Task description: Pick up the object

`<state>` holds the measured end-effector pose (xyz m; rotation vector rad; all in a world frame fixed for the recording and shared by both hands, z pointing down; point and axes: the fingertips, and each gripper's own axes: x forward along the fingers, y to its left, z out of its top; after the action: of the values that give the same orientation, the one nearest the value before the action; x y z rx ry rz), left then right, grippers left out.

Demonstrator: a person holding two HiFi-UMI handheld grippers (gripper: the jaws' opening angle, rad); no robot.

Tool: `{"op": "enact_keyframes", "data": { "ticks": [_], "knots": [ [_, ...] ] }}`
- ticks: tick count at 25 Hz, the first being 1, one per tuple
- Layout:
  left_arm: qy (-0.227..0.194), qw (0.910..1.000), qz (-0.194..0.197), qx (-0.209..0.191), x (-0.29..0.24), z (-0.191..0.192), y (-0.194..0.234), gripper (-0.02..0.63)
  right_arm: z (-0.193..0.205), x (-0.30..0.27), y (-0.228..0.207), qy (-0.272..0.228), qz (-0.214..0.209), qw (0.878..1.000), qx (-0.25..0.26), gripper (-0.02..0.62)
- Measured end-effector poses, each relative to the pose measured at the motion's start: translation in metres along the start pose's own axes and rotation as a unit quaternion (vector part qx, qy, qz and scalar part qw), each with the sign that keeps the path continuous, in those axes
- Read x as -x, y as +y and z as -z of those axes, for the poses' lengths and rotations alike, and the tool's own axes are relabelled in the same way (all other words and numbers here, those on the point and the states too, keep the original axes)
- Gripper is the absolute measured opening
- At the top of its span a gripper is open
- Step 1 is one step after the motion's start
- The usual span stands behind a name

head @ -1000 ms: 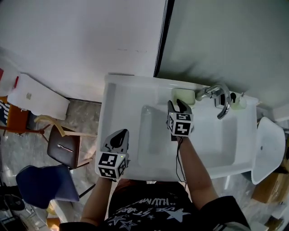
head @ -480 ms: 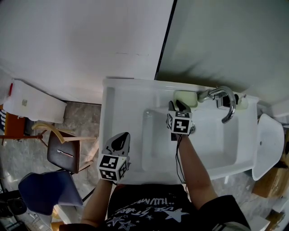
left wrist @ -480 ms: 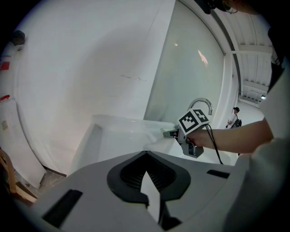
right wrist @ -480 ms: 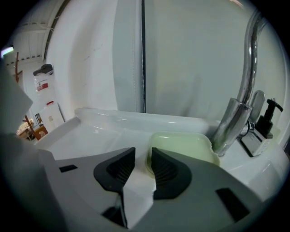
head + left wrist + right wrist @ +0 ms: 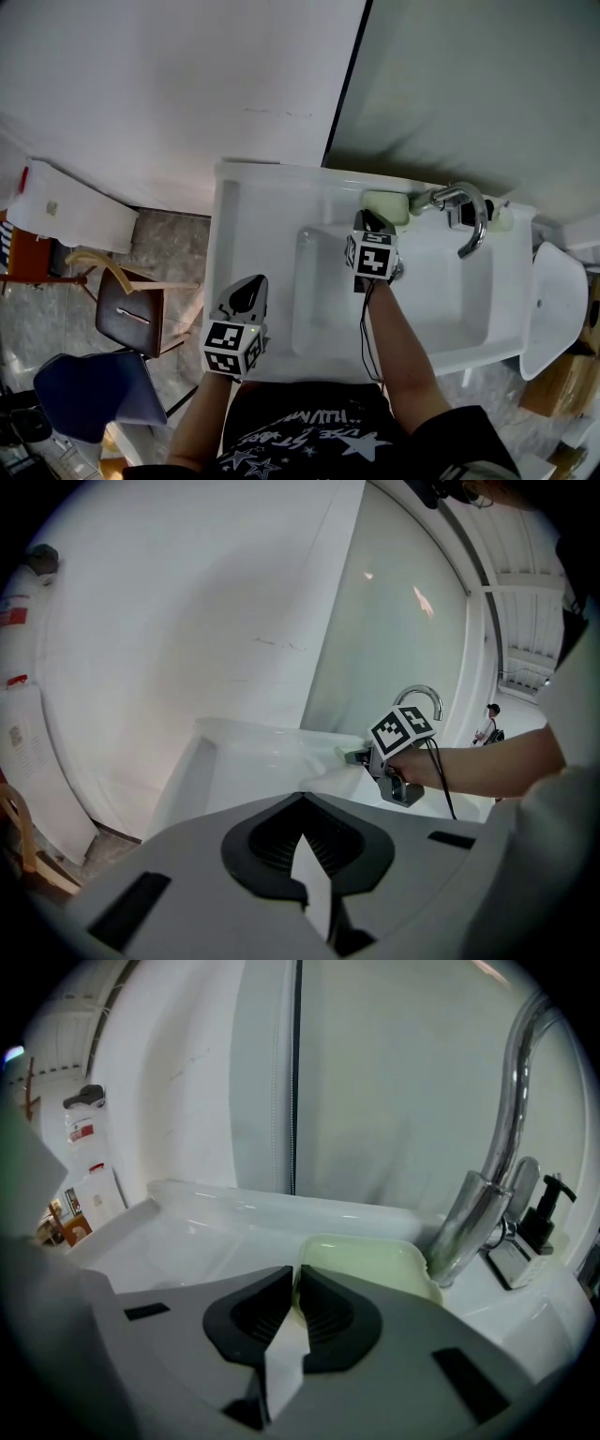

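Hovering closed right gripper [image 5: 292, 1277] beside dish [image 5: 370, 1262]

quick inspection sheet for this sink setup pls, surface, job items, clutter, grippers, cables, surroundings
surface: white sink, basin bare; no water seen running from the tap
job's things: pale green dish on the back ledge, just left of the tap
clutter: small black fitting right of the tap; nothing else seen
grippers: right gripper at the dish's near rim, jaws almost together, seemingly pinching it; left gripper shut, empty, at the sink's front left corner
cables: black cable runs from the right gripper along the forearm
surroundings: white wall and grey panel behind; chairs on the tiled floor left of the sink; cardboard box to the right
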<state>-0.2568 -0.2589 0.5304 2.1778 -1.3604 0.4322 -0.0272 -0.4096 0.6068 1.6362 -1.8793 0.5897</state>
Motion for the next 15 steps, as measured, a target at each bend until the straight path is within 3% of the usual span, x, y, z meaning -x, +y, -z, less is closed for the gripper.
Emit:
{"op": "enact_keyframes", "data": {
  "ticks": [15],
  "knots": [
    [-0.037, 0.9987, -0.036, 0.003, 0.040, -0.003, -0.049, 0.015, -0.010, 0.065, 0.004, -0.046, -0.078, 0.996, 0.008, 0.034]
  ]
}}
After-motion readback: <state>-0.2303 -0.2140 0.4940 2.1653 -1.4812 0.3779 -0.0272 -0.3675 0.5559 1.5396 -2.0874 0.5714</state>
